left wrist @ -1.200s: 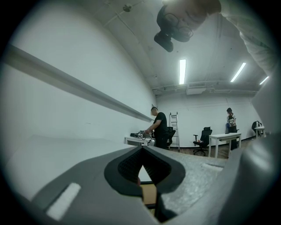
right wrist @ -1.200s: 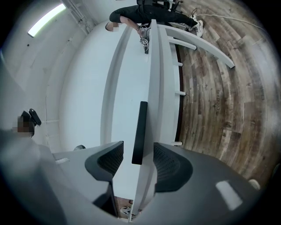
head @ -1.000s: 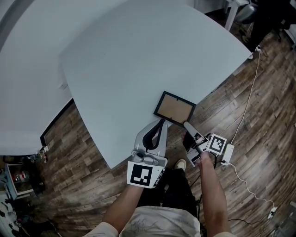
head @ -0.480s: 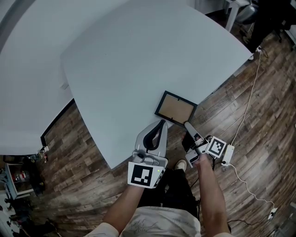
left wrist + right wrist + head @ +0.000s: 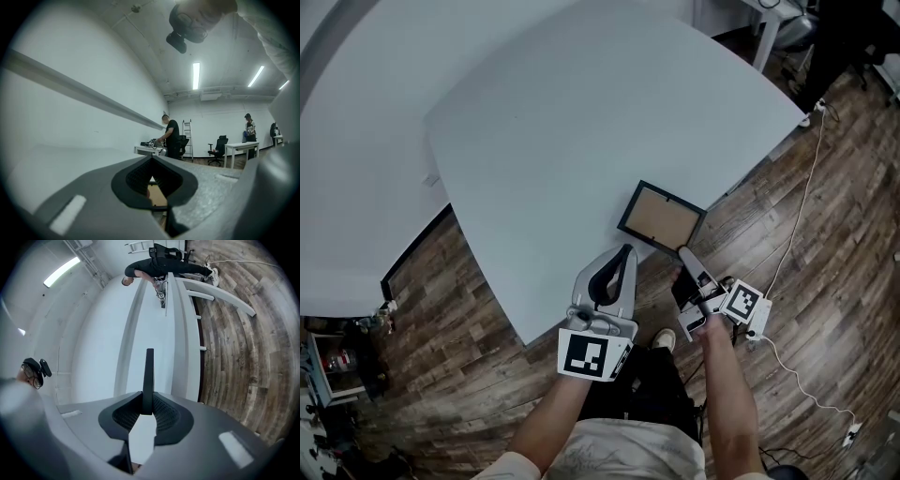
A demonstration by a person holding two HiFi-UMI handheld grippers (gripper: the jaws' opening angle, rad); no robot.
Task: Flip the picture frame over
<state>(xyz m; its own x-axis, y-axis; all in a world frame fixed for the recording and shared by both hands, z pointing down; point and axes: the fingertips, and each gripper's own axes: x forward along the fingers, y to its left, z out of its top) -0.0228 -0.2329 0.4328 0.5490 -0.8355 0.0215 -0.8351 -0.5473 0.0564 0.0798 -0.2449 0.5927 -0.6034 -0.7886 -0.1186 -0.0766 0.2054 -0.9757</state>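
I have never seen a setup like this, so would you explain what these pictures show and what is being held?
There is no robot here: a person holds a two-jaw gripper in each hand. The head view comes from a camera on the person's head, looking down at a white table. The other two views come from a camera on each gripper, looking along its jaws. Near the table's edge is a picture frame, its brown panel facing up. The right gripper has just closed its jaws on the frame's near edge. Its own view shows that edge as a thin dark strip between them. The left gripper holds nothing, with its jaws together, close to the frame.
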